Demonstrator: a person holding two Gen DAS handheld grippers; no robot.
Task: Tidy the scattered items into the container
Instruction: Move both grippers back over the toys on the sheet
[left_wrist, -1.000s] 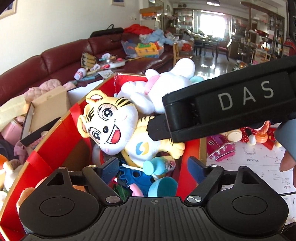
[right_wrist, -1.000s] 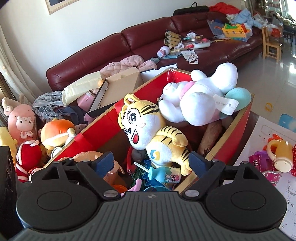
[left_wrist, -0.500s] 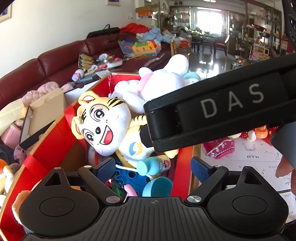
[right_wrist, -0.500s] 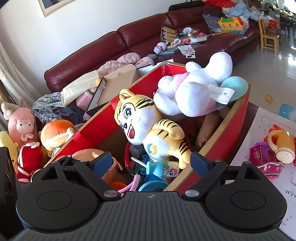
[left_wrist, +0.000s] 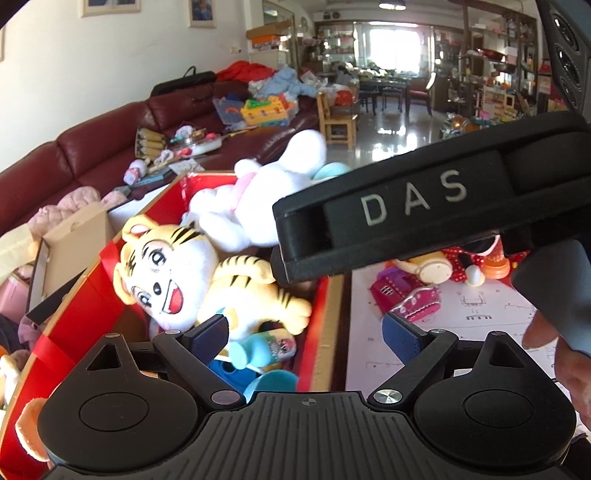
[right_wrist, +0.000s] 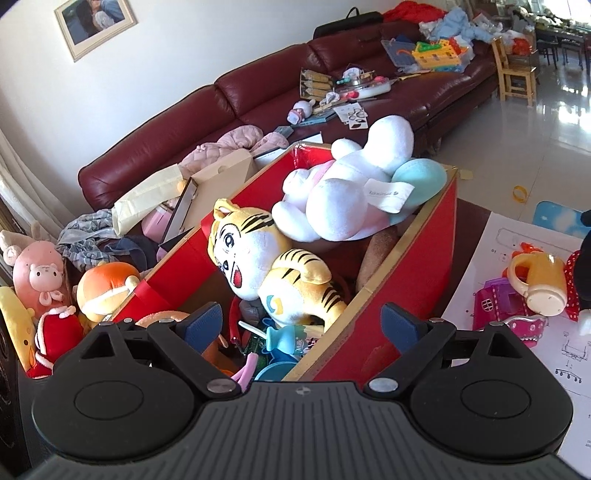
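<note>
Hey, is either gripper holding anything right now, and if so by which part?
Nothing is held. The left gripper and right gripper are both open and empty above the red box.

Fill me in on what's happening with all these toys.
A person is tidying toys with two handheld grippers. Both the left gripper and right gripper are open and empty above the red cardboard box, which already holds a yellow striped tiger plush and a white plush rabbit. A pink plastic toy house lies outside.
</note>
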